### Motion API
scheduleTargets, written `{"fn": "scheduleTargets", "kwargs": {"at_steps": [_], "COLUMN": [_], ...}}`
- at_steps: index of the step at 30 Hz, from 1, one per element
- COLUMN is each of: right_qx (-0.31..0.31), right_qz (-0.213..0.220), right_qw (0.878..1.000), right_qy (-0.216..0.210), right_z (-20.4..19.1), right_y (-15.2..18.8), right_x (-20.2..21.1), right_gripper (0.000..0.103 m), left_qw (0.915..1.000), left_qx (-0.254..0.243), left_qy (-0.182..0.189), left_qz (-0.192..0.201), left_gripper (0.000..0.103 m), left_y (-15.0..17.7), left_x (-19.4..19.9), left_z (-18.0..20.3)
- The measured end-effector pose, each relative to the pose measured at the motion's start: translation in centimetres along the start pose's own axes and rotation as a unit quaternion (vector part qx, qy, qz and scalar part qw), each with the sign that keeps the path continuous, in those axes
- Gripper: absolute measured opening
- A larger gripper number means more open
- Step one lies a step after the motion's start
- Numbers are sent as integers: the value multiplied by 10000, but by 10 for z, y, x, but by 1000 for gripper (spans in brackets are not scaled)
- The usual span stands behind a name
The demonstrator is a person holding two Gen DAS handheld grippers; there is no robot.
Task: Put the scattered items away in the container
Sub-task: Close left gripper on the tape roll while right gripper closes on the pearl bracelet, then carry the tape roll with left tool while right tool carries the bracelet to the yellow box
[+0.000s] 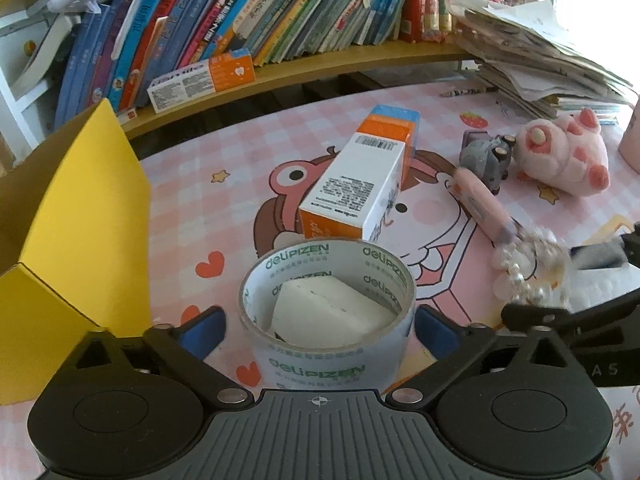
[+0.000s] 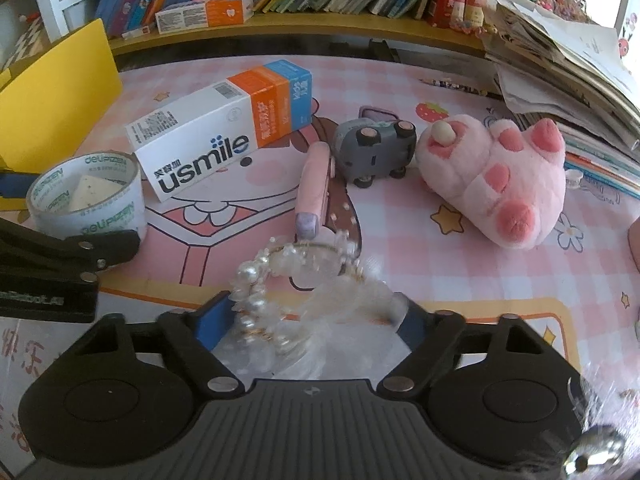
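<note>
A clear tape roll stands on the table between the open blue pads of my left gripper; the pads do not touch it. It also shows in the right wrist view. My right gripper has a pearl hair accessory between its open jaws, which look apart from it. The yellow box stands open at the left. A white-orange toothpaste box, a pink pen-like stick, a grey toy car and a pink plush lie on the table.
A shelf of books runs along the back, with another toothpaste box on it. A messy paper stack sits at the back right. A pink cup edge shows at the far right.
</note>
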State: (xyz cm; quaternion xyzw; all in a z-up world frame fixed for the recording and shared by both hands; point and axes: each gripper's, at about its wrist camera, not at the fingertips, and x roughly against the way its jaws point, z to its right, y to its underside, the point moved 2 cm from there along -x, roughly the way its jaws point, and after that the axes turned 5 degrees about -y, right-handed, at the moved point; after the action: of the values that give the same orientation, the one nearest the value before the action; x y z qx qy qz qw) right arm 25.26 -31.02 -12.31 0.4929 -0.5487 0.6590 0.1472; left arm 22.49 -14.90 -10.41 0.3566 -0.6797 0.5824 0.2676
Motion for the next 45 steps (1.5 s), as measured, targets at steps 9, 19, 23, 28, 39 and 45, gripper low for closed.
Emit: {"fn": "scheduleTargets", "kwargs": {"at_steps": [9, 19, 23, 28, 39, 45], "right_qx": [133, 195, 250, 355, 398, 342], "right_qz": [71, 272, 423, 636, 853, 887], "right_qw": [9998, 9992, 9985, 9971, 9953, 9952], "right_qy": [-100, -229, -238, -231, -227, -216], "right_z": [-6, -10, -14, -19, -22, -23], "right_y": [-1, 4, 5, 5, 8, 11], "right_x": [9, 36, 50, 66, 84, 87], "right_gripper": [37, 33, 33, 33, 33, 33], "left_qw": [9997, 9968, 9942, 9904, 9876, 9878], "left_qx": [109, 395, 403, 306, 191, 152], "left_qy": [105, 121, 134, 120, 141, 201], "left_qz": [184, 690, 983, 1342, 1552, 1536], "left_gripper": [84, 84, 84, 84, 84, 84], "left_y": [1, 5, 6, 8, 13, 18], "left_x": [12, 57, 80, 102, 119, 121], "left_z": [-4, -16, -18, -14, -7, -6]}}
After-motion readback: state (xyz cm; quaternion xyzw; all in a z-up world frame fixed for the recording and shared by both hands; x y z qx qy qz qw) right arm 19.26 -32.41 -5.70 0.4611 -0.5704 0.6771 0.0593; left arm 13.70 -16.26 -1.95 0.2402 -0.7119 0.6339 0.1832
